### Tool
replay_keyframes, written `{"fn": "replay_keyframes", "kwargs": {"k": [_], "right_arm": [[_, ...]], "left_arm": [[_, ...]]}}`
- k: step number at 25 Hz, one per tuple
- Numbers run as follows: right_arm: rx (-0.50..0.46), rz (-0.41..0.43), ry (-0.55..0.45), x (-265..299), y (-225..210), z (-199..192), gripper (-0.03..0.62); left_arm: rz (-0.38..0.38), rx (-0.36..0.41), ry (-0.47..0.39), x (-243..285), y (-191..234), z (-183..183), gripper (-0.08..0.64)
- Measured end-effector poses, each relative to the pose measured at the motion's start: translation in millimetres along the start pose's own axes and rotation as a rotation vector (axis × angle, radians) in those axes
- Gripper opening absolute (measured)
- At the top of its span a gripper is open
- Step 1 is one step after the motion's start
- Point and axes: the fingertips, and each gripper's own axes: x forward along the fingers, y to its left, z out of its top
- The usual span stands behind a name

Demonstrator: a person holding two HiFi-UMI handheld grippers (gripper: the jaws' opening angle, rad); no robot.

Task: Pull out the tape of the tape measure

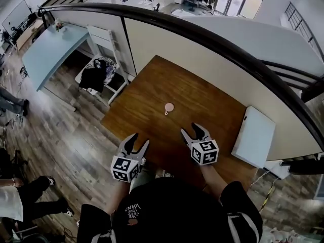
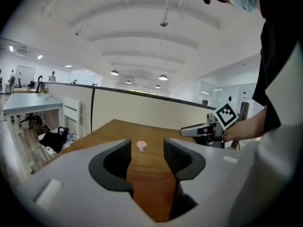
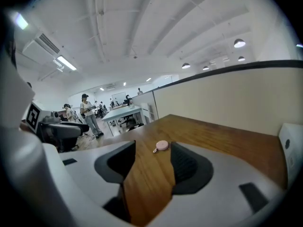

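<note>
Light: bright, even — ceiling lamps (image 2: 163, 77) above left gripper (image 2: 147, 150) | Shadows: soft | Edges: fisheye curve, dark corners | Focus: gripper's near body blurred

Grey left gripper (image 1: 141, 138), right gripper (image 1: 191, 128); black-white marker cubes (image 1: 125, 168); black top (image 1: 172, 201), white-striped sleeves (image 1: 242, 221).

Open wood of the bench (image 1: 147, 115) runs from the left gripper (image 1: 139, 139) and right gripper (image 1: 192, 129) to the pink tape measure (image 1: 169, 107); a partition wall (image 1: 212, 59) closes the far edge; a white box (image 1: 254, 135) stands at the right end, well apart from the tape measure.
</note>
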Motion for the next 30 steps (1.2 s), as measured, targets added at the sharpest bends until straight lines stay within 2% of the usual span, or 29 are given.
{"fn": "replay_keyframes", "kwargs": {"k": [7,12,19,24,30], "right_arm": [[-0.056,-0.085,0.063,42.0,-13.6,-7.3,0.202],[-0.130,-0.116,0.148,79.0,-27.0,-14.3,0.202],[-0.251,-0.099,0.280,124.1,-39.6,-28.3,0.202],[-0.410,-0.059,0.395,144.1,-40.7,-38.0,0.202],[-0.614,0.030,0.514,167.2,-39.1,-46.9,0.202]], "left_arm": [[-0.135,0.049,0.052,34.4,26.7,1.7,0.201],[-0.191,0.067,0.077,51.4,51.0,4.0,0.201],[-0.249,0.062,0.114,68.9,78.5,-3.7,0.200],[-0.290,0.064,0.143,77.6,87.8,-12.0,0.201],[-0.310,0.043,0.159,86.5,97.2,-20.3,0.201]]}}
